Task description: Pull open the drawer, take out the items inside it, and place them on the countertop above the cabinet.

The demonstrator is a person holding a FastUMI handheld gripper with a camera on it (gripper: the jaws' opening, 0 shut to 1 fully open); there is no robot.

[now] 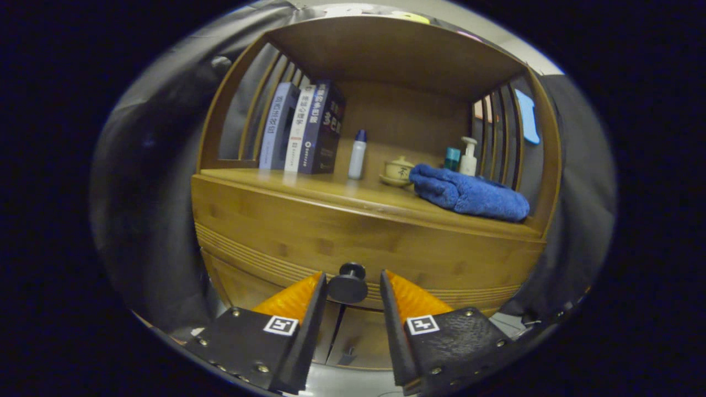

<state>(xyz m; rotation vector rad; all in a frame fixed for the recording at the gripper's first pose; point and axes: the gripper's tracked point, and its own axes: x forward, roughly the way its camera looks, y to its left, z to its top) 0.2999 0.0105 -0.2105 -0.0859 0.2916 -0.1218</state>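
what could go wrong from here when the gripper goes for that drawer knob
The gripper is open, with the small round knob between its fingertips and neither finger clearly pressing on it. If it closes shallow, it may slip off once pulling starts. The drawer front looks closed, so an off-axis pull could jam it. A jerk might also topple the slim bottle standing on the countertop above.

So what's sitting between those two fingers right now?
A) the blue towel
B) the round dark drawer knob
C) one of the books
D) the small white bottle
B: the round dark knob on the drawer front lies between the open fingertips of the gripper, with a gap on each side, while the blue towel, the small white bottle and the books stand up on the countertop beyond.
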